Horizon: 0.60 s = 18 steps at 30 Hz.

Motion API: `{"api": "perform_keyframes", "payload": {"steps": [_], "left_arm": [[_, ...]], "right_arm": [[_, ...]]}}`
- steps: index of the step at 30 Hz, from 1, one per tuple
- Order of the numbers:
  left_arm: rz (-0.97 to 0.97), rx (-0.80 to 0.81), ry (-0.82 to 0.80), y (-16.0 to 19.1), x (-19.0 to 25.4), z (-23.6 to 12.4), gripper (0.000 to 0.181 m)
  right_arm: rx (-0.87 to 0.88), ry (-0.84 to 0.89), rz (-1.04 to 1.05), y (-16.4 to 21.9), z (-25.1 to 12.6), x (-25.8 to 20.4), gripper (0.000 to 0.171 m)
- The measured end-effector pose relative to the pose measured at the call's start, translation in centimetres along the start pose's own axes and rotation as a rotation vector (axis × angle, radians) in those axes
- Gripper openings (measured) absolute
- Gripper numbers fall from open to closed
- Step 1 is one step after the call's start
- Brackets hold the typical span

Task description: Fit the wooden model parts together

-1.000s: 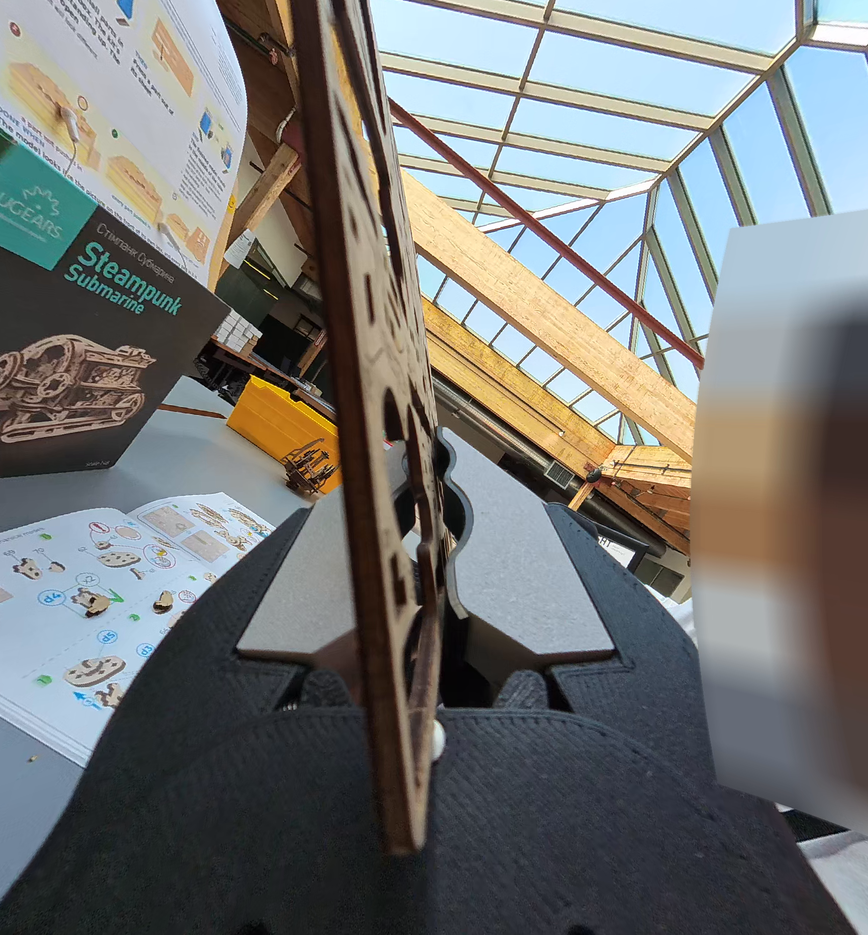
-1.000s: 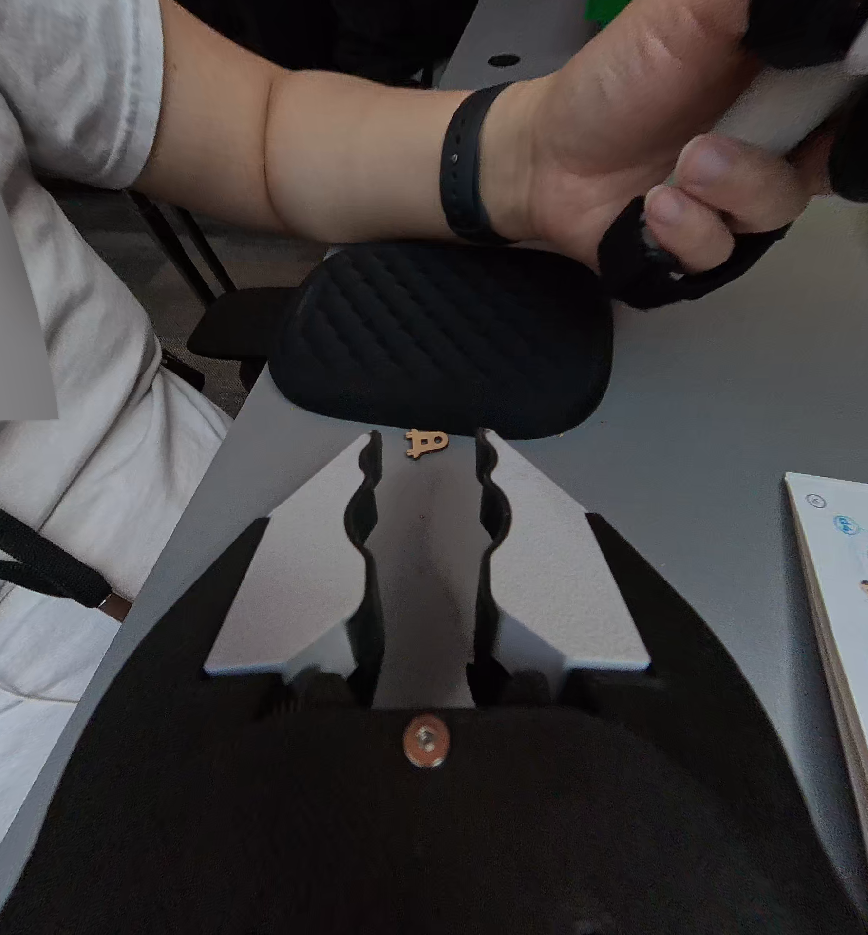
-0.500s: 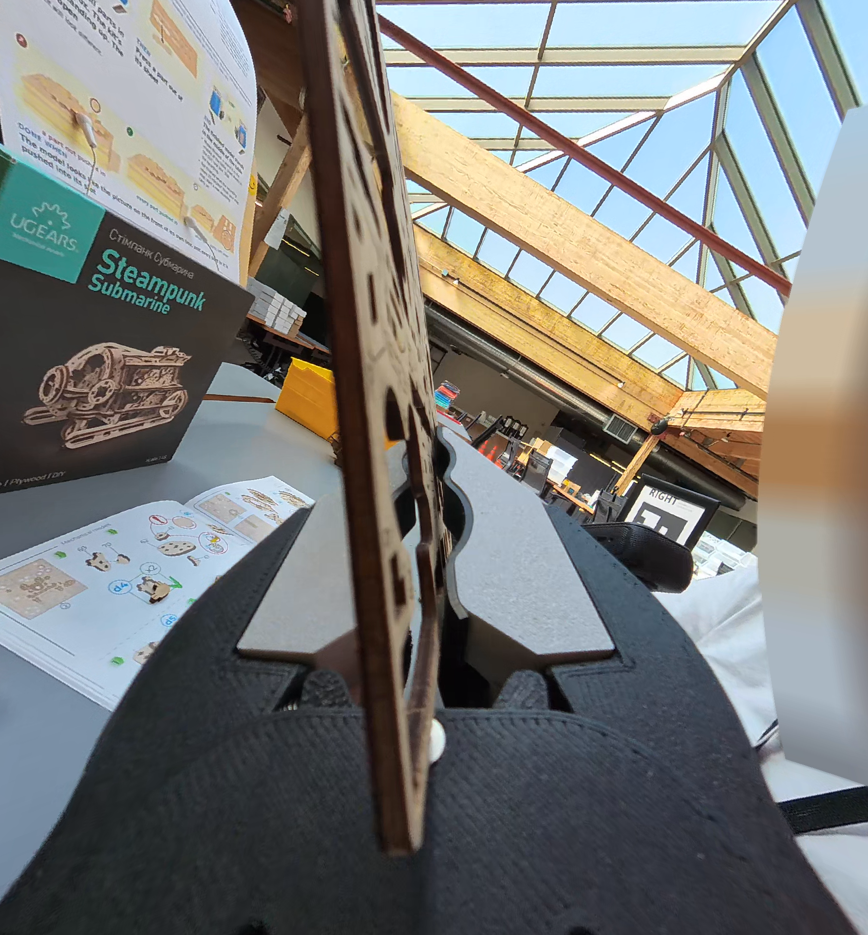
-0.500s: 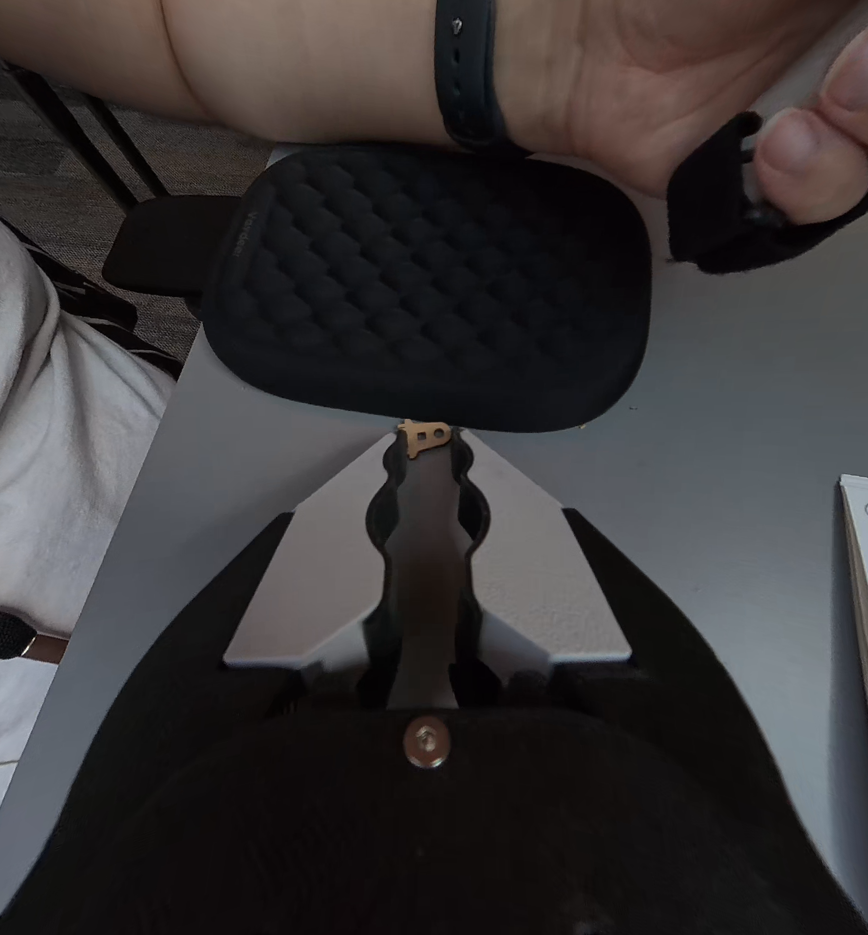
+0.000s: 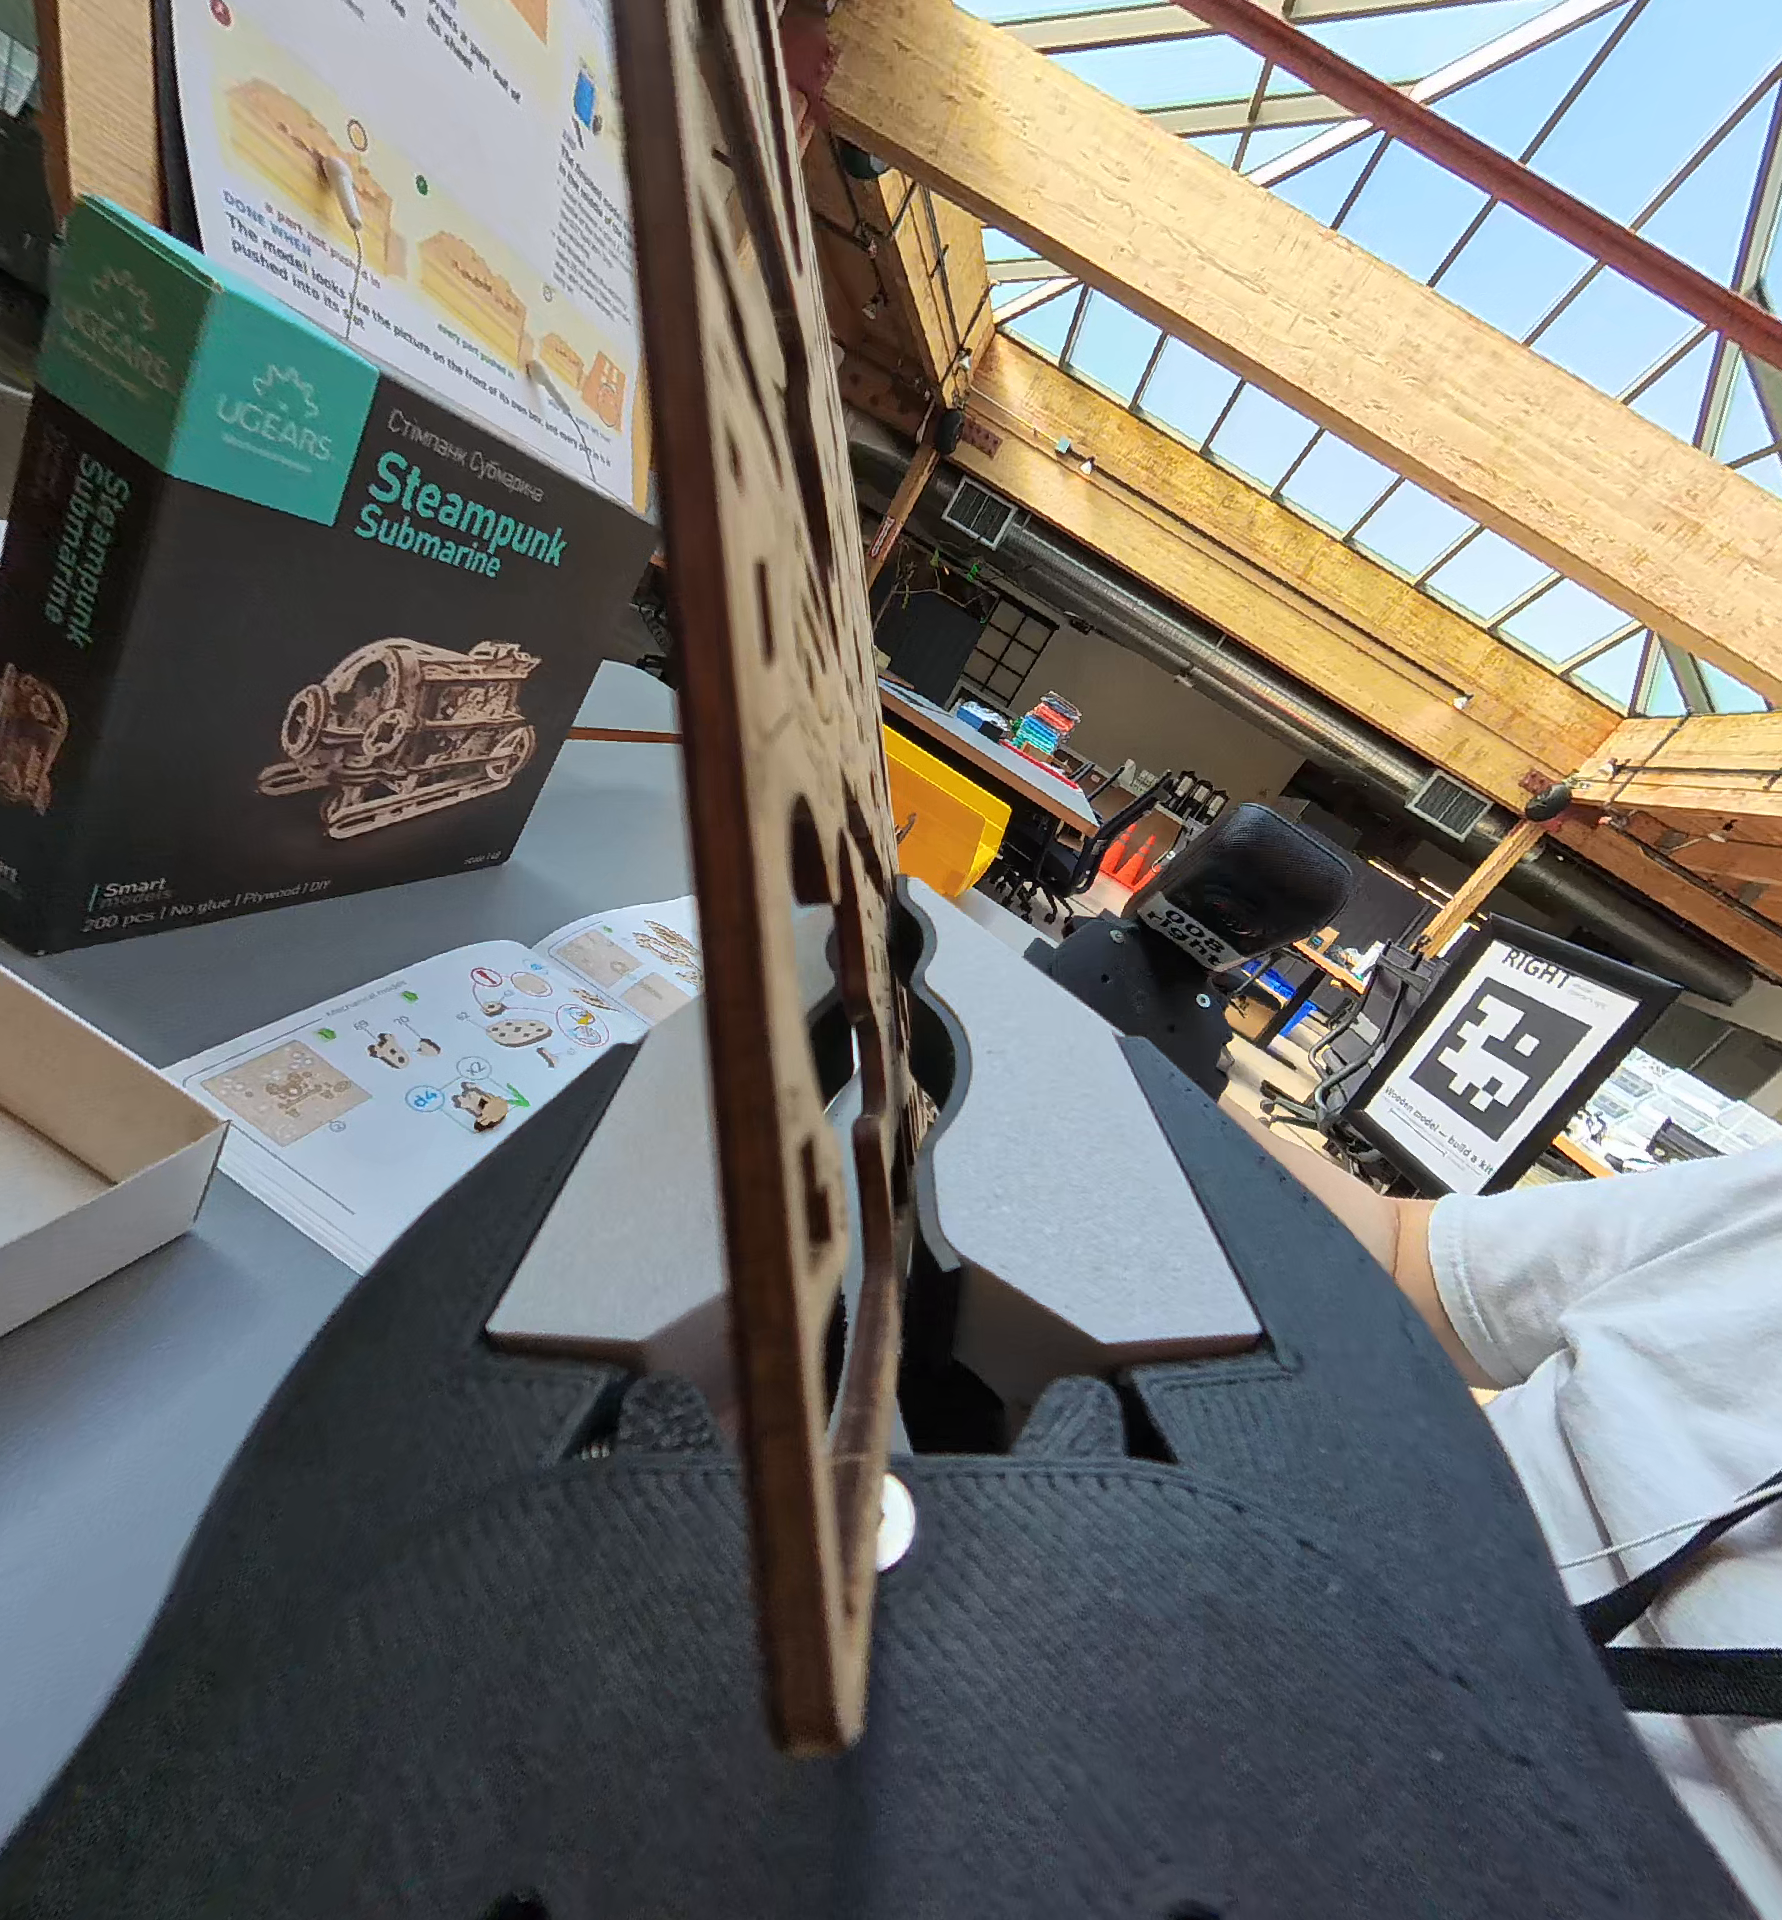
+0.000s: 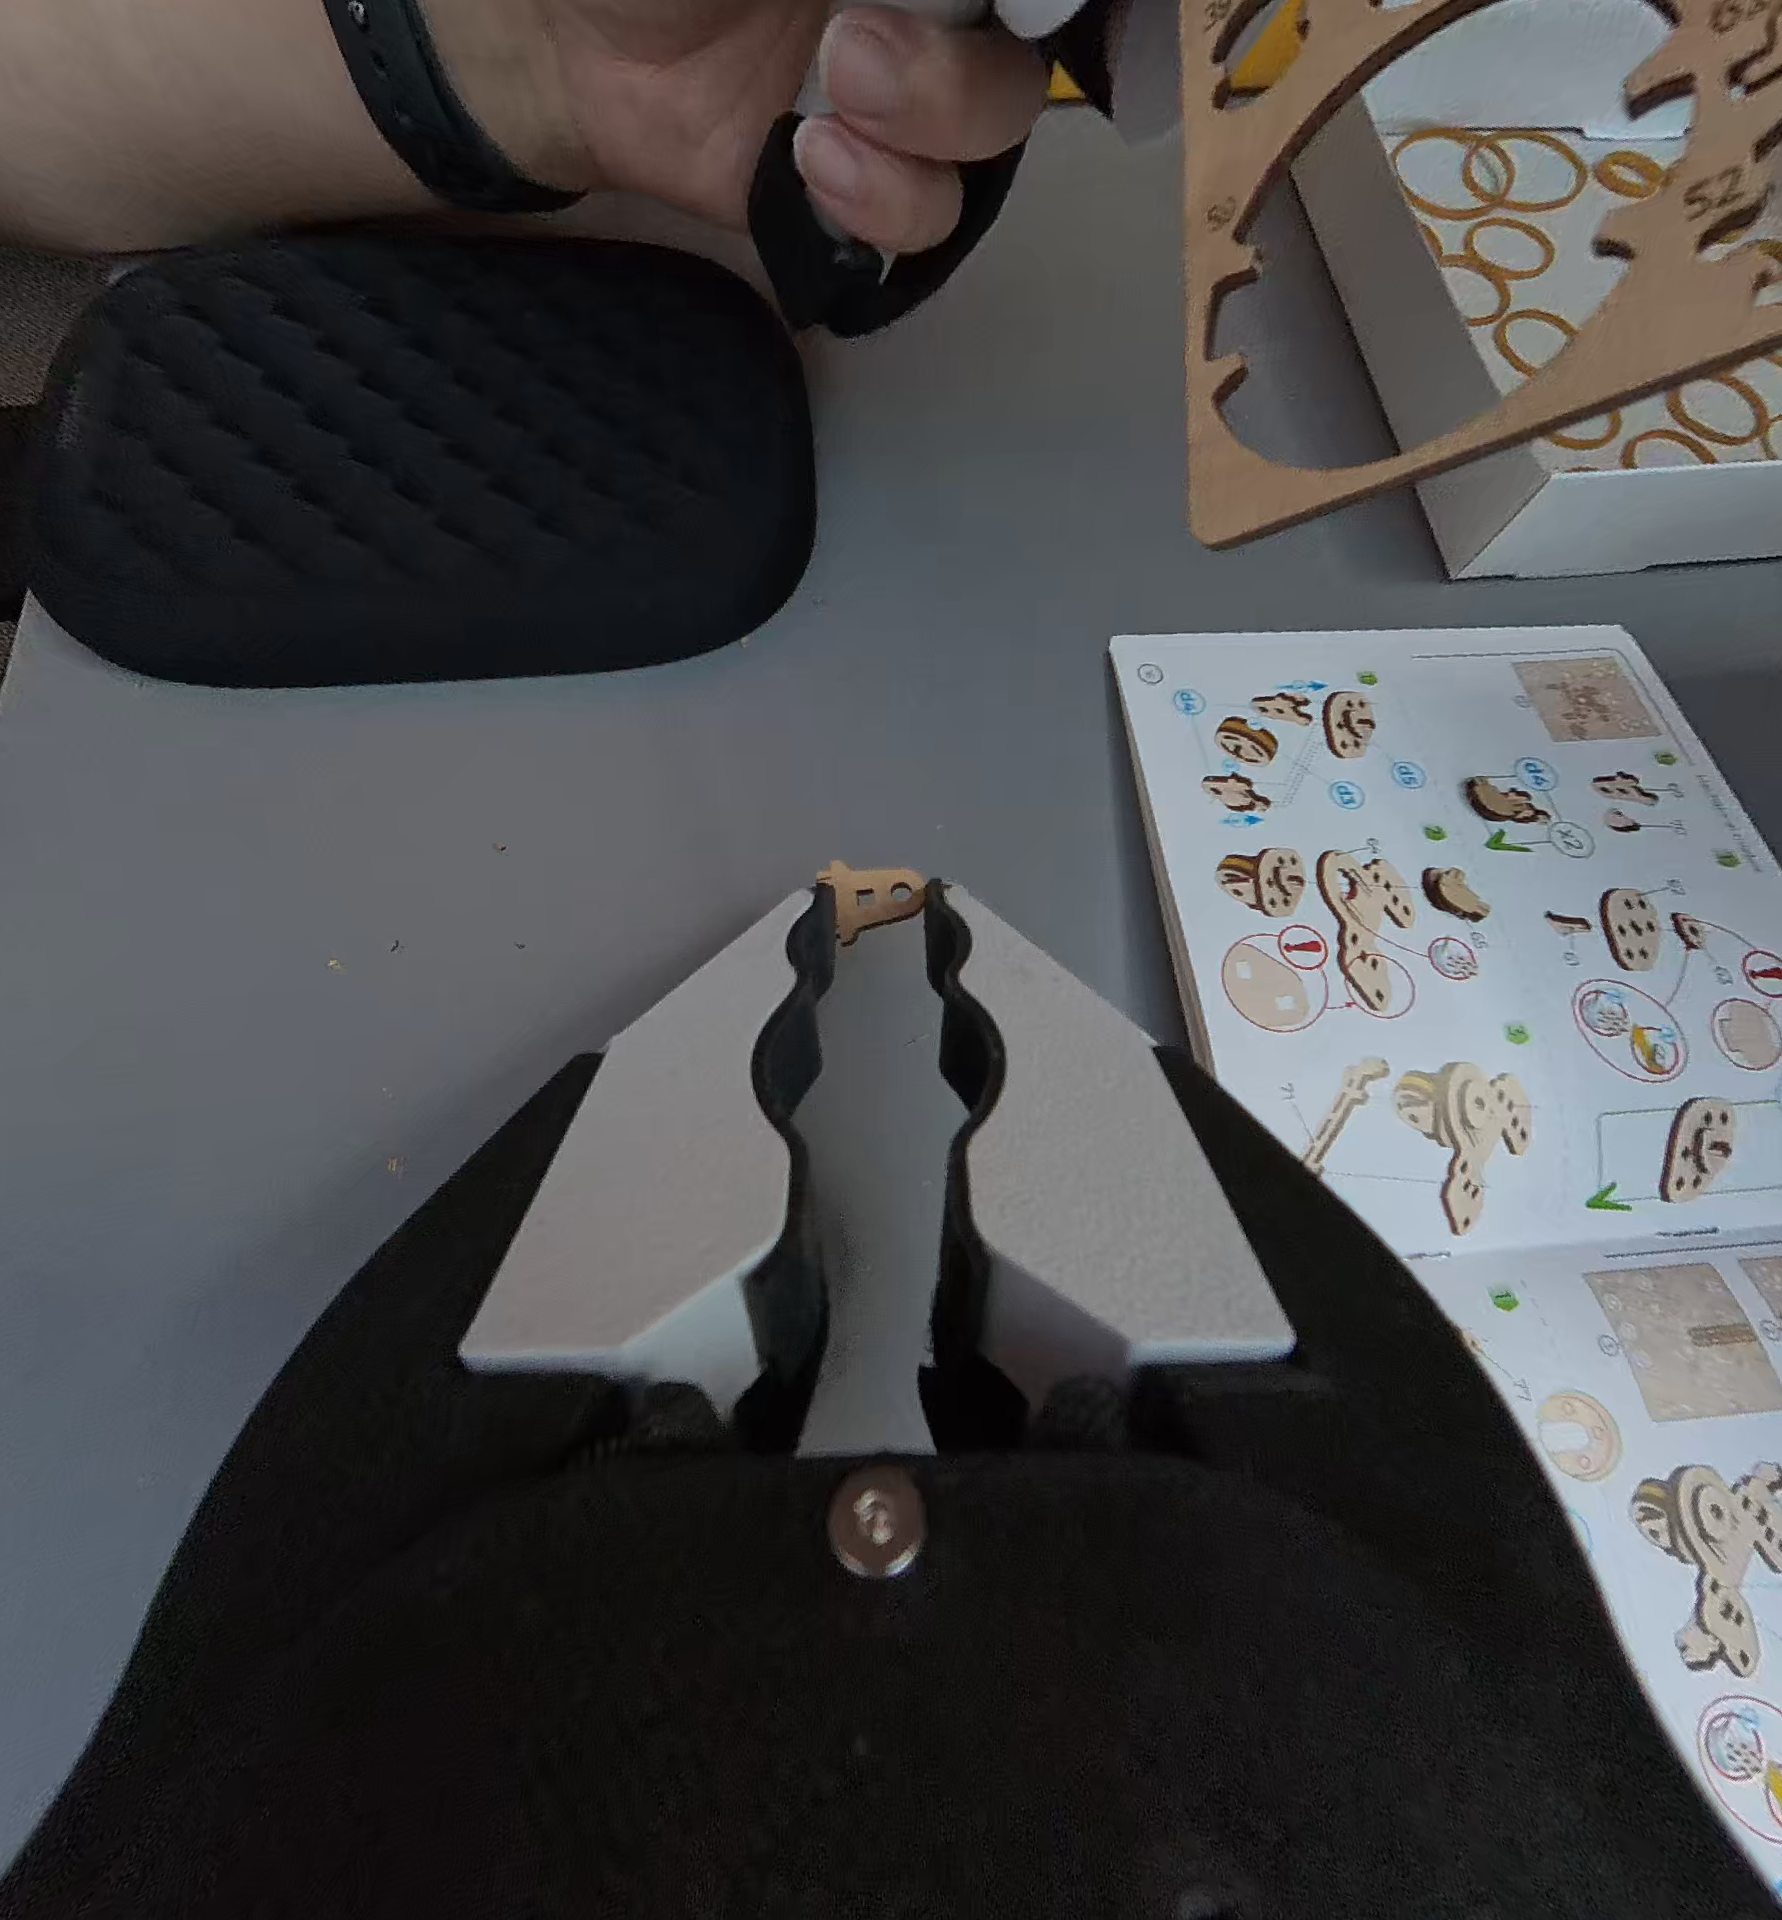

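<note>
My left gripper [image 5: 866, 914] is shut on a thin laser-cut plywood sheet [image 5: 762, 727], held upright and edge-on to the camera; the same sheet [image 6: 1489, 260] shows at the top right of the right wrist view, above the table. My right gripper [image 6: 876, 899] is shut on a small wooden part [image 6: 871, 896] with two holes, pinched at the fingertips above the grey table [image 6: 451, 935]. The right gripper's body [image 5: 1209, 935] also shows farther off in the left wrist view.
An open instruction booklet [image 6: 1489, 987] lies right of my right gripper. A white tray with wooden rings [image 6: 1593, 416] stands behind it. A black padded armrest [image 6: 399, 457] and the person's hand [image 6: 762, 104] are at the upper left. The kit box [image 5: 274, 644] stands at the back. The tips of one gripper are about 15 cm away from the tips of the other.
My right gripper has closed on the small wooden part beside the armrest, lifted it and swung right toward the booklet. My left gripper has turned with the sheet still in it.
</note>
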<state>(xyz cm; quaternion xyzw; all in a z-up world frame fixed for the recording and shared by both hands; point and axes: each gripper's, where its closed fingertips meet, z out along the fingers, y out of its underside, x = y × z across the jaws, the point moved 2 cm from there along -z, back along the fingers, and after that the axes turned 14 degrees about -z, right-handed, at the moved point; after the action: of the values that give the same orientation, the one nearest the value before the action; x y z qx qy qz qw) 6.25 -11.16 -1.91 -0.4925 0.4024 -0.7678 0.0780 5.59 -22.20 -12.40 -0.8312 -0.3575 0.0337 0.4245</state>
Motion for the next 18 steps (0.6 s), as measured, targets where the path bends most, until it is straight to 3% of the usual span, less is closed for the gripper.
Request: {"api": "perform_keyframes", "payload": {"steps": [1, 6, 10, 14, 16, 18], "left_arm": [[-0.005, -0.013, 0.0, 0.0, 0.0, 0.0, 0.0], [-0.026, -0.091, 0.008, 0.8, 0.0, 0.2, 0.0], [-0.031, -0.185, 0.003, 1.9, 0.0, 0.6, 0.001], [-0.037, -0.349, 0.003, 3.8, 0.3, 0.7, 0.001], [-0.031, -0.445, 0.011, 5.0, 0.5, 0.7, 0.0], [-0.037, -0.539, 0.03, 6.4, 1.0, 0.6, 0.001]], "right_arm": [[-0.015, -0.002, 0.003, 0.4, 0.2, 0.1, 0.016], [-0.087, -0.063, -0.012, 2.0, 1.0, -0.6, 0.017], [0.016, -0.054, -0.032, 0.4, -2.3, 0.1, 0.027], [0.321, 0.252, 0.053, -2.8, -9.5, 5.1, 0.029], [0.458, 0.424, 0.146, -2.7, -12.7, 7.7, 0.045], [0.544, 0.445, 0.268, -1.9, -13.7, 9.0, 0.059]]}}
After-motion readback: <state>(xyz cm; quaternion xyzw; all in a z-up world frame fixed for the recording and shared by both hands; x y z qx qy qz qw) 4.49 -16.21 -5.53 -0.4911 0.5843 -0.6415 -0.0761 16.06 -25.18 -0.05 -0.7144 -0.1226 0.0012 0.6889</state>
